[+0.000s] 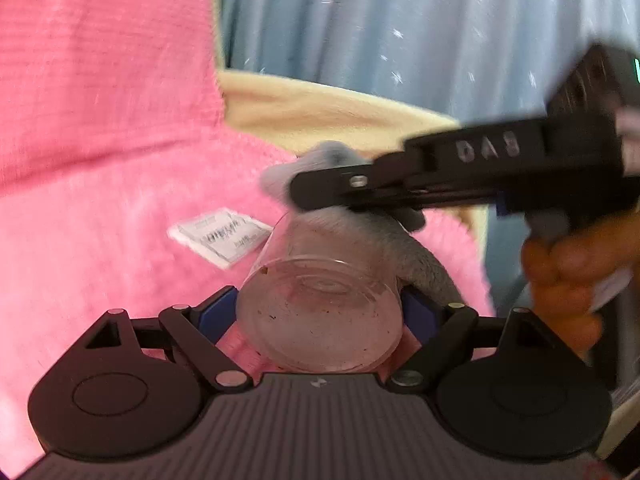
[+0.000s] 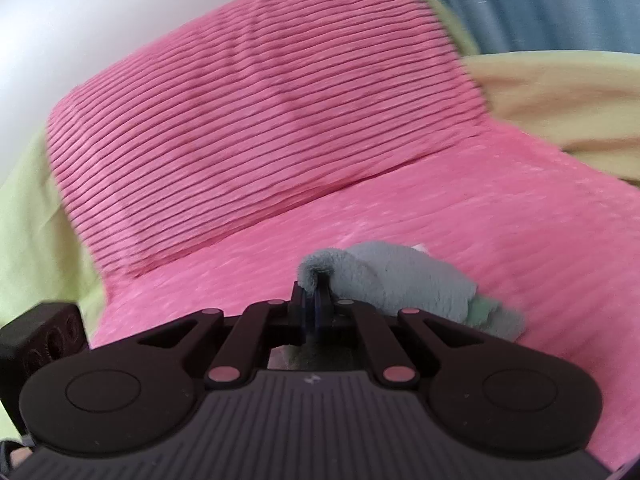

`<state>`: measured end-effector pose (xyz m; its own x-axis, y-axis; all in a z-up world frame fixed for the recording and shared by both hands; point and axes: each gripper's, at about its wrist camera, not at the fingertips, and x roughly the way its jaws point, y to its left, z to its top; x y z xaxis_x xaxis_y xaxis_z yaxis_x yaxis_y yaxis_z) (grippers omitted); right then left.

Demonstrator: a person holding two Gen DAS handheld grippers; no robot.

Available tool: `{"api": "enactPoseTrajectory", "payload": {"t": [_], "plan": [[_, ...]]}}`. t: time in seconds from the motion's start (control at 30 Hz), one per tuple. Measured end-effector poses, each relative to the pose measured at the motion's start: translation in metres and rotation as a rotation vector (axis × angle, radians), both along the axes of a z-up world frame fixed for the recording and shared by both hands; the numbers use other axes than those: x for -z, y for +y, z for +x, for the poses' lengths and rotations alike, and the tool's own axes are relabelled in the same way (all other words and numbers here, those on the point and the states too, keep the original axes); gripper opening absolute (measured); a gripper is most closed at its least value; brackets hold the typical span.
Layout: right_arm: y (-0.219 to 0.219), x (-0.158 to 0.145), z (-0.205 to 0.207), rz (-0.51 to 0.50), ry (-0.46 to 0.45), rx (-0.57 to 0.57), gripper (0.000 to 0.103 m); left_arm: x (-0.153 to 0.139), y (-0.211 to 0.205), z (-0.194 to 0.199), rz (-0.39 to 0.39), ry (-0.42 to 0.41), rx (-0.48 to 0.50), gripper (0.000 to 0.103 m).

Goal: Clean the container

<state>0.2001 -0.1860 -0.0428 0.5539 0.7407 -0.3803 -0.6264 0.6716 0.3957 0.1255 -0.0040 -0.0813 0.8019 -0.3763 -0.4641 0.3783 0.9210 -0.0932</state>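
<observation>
- L gripper [image 1: 320, 308]: jaws part-open, spread to container width, clamped on 1 clear plastic container [image 1: 320, 312]; blue pads [image 1: 216, 312] press its sides. Container lies tilted, base toward cam, mouth facing away, held above pink blanket [image 1: 120, 240].
- Container base and wall carry brown specks and reddish smear; interior hard to make out through the haze.
- R gripper [image 2: 316, 300]: jaws pinched nearly together on a fold of 1 grey cloth [image 2: 392, 280]. In left wrist view R gripper [image 1: 320, 188] comes in from the right, lying across the container mouth, with the cloth [image 1: 404, 252] bunched at the rim and trailing down the container's right side. Can't tell how far the cloth goes inside.
- 1 hand [image 1: 568, 276] grips the R gripper handle; cut off at frame edge, blurred.
- Count: 2 grippers, 1 container, 1 cloth, 1 white label tag [image 1: 220, 236] on the blanket; print illegible.
- Surroundings: 1 pink ribbed pillow [image 2: 248, 120] behind the blanket, yellow-green sheet [image 2: 560, 100] under and beside it, blue curtain [image 1: 440, 32] at back.
- Container not seen in right wrist view. Motion blur on both views; a green patch at the cloth's right end [image 2: 480, 312] can't be identified.
</observation>
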Motion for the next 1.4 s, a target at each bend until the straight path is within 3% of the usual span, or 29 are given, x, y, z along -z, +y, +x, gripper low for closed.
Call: {"api": "enactPoseTrajectory", "payload": {"t": [0.07,0.17,0.33,0.43,0.67,0.8,0.97,1.1,1.2,1.4], "plan": [[0.006,0.0,-0.004,-0.004,0.003,-0.047,0.002,-0.001,-0.01,-0.005,0.096,-0.042,0.008,0.087],[0.007,-0.001,-0.006,-0.021,-0.012,-0.056,0.001,0.0,-0.018,-0.008,0.164,-0.074,0.02,0.087],[-0.006,-0.003,0.001,-0.042,-0.038,0.059,0.001,0.001,-0.027,-0.011,0.226,-0.102,0.04,0.087],[-0.011,-0.002,0.004,-0.019,-0.02,0.078,0.001,0.001,-0.022,-0.009,0.179,-0.08,0.039,0.087],[-0.007,-0.003,0.004,-0.037,-0.032,0.078,0.001,0.003,0.008,0.004,-0.072,0.049,0.02,0.088],[-0.008,-0.002,0.005,-0.032,-0.024,0.082,0.001,0.004,0.012,0.008,-0.106,0.077,0.017,0.087],[-0.008,-0.003,0.003,-0.023,-0.008,0.074,0.001,0.002,0.003,0.002,-0.035,0.037,0.022,0.087],[0.004,-0.001,-0.002,-0.007,0.016,-0.038,0.001,0.002,-0.015,-0.007,0.128,-0.035,0.03,0.087],[0.006,-0.002,-0.004,-0.035,-0.011,-0.055,0.001,0.002,-0.018,-0.008,0.15,-0.045,0.034,0.087],[-0.012,-0.002,0.005,-0.047,-0.041,0.119,0.001,0.003,-0.026,-0.01,0.2,-0.072,0.051,0.087]]}}
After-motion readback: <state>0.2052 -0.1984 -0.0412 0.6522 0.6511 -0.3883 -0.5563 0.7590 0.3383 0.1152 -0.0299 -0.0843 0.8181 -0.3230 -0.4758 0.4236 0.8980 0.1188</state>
